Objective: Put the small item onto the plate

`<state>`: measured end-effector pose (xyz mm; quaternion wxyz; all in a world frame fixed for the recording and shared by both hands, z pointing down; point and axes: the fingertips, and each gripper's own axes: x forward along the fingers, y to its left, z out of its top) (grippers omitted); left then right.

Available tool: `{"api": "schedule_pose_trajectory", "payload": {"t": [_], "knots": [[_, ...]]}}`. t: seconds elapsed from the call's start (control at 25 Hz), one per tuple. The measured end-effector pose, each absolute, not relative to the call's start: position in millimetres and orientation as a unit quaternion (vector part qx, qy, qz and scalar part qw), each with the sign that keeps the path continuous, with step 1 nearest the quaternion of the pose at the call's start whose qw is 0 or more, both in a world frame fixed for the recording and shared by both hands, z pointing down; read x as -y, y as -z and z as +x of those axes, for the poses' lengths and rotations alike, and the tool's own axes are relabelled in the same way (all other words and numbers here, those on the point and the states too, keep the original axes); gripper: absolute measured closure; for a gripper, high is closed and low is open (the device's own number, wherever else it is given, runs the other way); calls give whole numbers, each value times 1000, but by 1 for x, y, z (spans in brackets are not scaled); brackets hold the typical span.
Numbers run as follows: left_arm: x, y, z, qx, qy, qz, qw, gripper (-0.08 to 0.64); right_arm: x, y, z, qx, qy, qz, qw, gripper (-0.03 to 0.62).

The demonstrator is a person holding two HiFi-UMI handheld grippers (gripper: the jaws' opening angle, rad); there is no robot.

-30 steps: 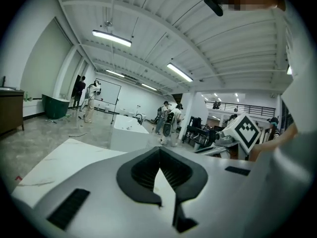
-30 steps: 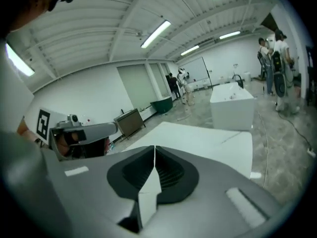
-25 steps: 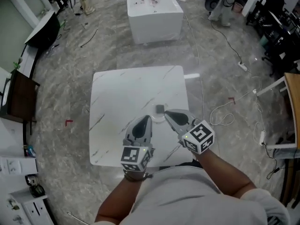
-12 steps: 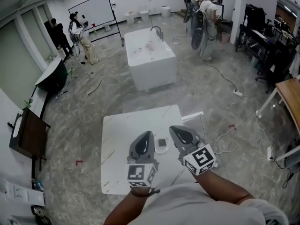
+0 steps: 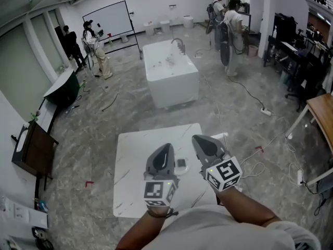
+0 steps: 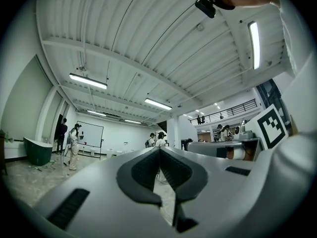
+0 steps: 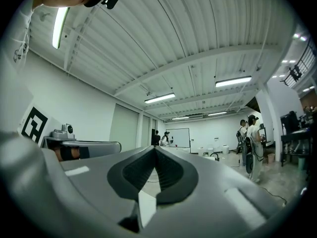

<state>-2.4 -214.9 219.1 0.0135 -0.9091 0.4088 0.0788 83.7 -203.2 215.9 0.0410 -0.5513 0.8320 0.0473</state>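
A small grey item point(image 5: 181, 163) lies on a white plate point(image 5: 178, 169) on the white marble table point(image 5: 135, 165), seen between my two grippers in the head view. My left gripper point(image 5: 165, 149) is held up just left of the plate, jaws shut with nothing in them. My right gripper point(image 5: 199, 139) is just right of the plate, also shut and empty. In the left gripper view the left gripper point(image 6: 159, 150) points up at the room and ceiling, pads together. The right gripper point(image 7: 155, 149) in its own view does the same. Neither gripper view shows the table.
A white bathtub point(image 5: 170, 72) stands beyond the table. Several people stand at the back near a whiteboard point(image 5: 108, 19). Cables point(image 5: 255, 155) lie on the floor to the right. A wooden desk point(image 5: 321, 113) is at right, a dark cabinet point(image 5: 31, 150) at left.
The head view has tilted up from the tabletop to the room. Both grippers have lifted and drawn slightly back from the plate, still shut. The item stays on the plate.
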Motion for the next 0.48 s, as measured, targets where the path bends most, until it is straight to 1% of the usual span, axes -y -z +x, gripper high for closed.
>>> {"api": "schedule_pose_trajectory", "payload": {"t": [0.48], "knots": [[212,-214,-3,-407,-84,-910,10,555,200,-212,92,-825,-42,-562,42,591]]}}
